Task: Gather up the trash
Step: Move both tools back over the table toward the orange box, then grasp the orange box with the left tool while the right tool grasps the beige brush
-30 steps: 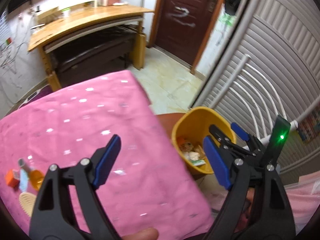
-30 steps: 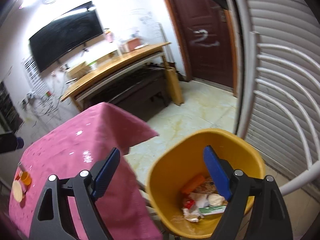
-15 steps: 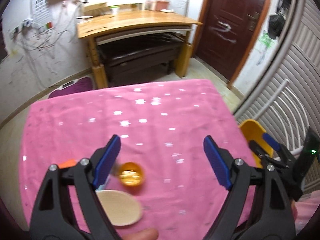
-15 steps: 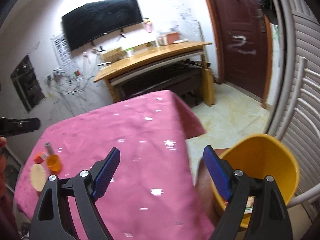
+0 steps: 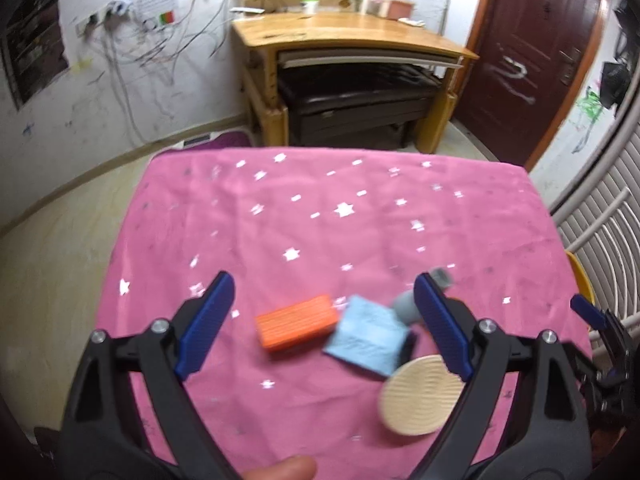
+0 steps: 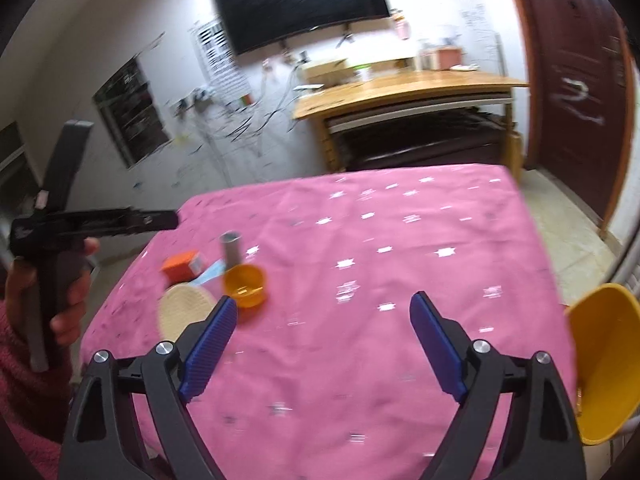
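On the pink star-patterned tablecloth point(image 5: 320, 208) lie an orange box point(image 5: 296, 326), a light blue paper point(image 5: 366, 338), a grey tube point(image 5: 406, 306) and a round beige woven disc point(image 5: 420, 394). My left gripper point(image 5: 322, 286) hovers above them, its jaws opening with nothing gripped. The right wrist view shows the same cluster at the table's left with an orange cup point(image 6: 245, 284). My right gripper point(image 6: 322, 300) is over the cloth, jaws opening, nothing between them. The yellow trash bin point(image 6: 604, 360) stands off the table's right edge.
A wooden desk point(image 5: 352, 36) with a dark bench under it stands behind the table. A dark red door point(image 5: 532, 60) is at the back right, a white slatted railing point(image 5: 600, 216) along the right. A hand point(image 6: 68, 300) holds the left gripper at the table's left.
Both views swung away from the yellow bin toward the table. The left gripper came over the orange box, blue paper and disc; the bin slid to the right edge.
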`<state>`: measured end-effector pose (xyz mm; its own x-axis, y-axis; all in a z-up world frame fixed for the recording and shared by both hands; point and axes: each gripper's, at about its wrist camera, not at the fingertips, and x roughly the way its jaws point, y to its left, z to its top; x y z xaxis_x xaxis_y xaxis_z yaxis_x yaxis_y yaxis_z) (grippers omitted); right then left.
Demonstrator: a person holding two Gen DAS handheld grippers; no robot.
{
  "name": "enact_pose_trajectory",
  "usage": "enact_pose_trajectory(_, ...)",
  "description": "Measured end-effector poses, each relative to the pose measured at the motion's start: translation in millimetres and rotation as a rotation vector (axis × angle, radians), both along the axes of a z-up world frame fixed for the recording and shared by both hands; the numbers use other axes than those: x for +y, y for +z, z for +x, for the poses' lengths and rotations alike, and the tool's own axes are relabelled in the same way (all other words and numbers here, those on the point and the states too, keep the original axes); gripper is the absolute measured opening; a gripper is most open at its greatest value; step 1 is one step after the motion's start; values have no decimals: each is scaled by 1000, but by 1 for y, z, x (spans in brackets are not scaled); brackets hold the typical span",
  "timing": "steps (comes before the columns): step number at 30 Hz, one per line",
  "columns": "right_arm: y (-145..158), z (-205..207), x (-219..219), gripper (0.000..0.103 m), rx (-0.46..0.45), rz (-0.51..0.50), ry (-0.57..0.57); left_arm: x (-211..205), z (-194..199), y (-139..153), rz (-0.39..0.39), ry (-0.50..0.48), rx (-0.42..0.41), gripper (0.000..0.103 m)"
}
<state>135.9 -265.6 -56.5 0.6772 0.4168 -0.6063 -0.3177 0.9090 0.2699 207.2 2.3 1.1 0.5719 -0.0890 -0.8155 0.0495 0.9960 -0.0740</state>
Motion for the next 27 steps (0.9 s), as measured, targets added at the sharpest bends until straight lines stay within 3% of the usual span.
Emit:
enact_pose_trajectory(6, -7, -4, 52, 83, 34, -19, 108, 17, 0, -17, -19, 10, 32, 87)
enact_pose_trajectory(16, -16, -5, 104, 86, 66, -77, 187, 20, 13, -46, -48, 9, 106, 86)
enact_pose_trajectory(25, -20, 2, 128, 86, 88, -117, 223, 23, 18, -60, -69, 23, 139, 57)
enact_pose_trajectory(27, -21, 3, 132, 86, 92, -122, 228, 24, 18, -59, -79, 24, 133, 57)
